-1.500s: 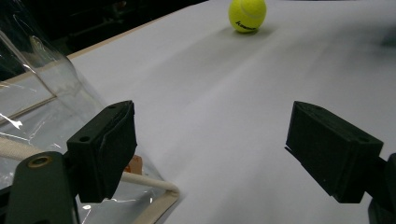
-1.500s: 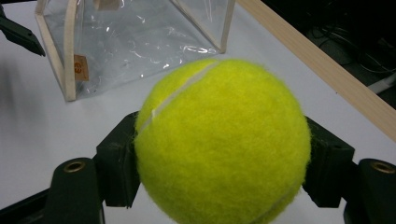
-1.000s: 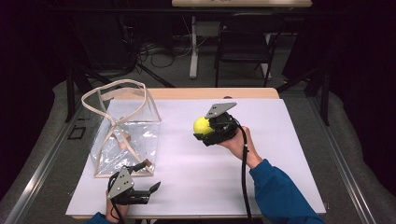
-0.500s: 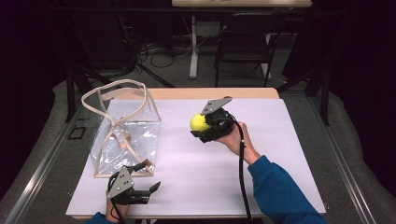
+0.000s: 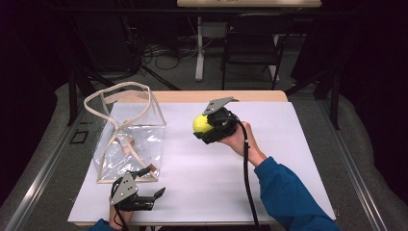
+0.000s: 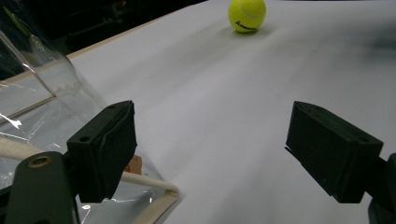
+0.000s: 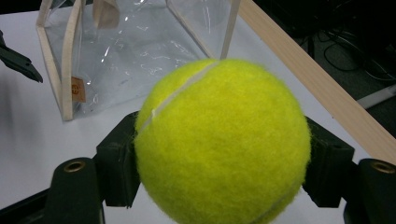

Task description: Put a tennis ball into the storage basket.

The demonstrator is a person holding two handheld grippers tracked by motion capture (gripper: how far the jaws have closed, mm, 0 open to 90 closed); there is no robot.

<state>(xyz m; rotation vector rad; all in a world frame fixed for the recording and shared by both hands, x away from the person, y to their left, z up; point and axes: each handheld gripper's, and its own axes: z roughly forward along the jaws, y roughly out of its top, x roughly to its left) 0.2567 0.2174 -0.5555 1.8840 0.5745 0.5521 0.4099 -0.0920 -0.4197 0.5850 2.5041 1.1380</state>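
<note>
Tennis ball (image 5: 202, 123) sits clamped in right gripper (image 5: 208, 126) jaws, near clear bag (image 5: 127, 139).

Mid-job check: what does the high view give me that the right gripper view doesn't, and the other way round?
High view: the left tongs open beside the clear bag's near corner, the blue sleeve, the bag's looped handle. Right gripper view: the tennis ball's white seam close up, pads pressed on both its sides, the bag's orange tag. Shared: ball clamped in the right tongs, bag, white table.
</note>
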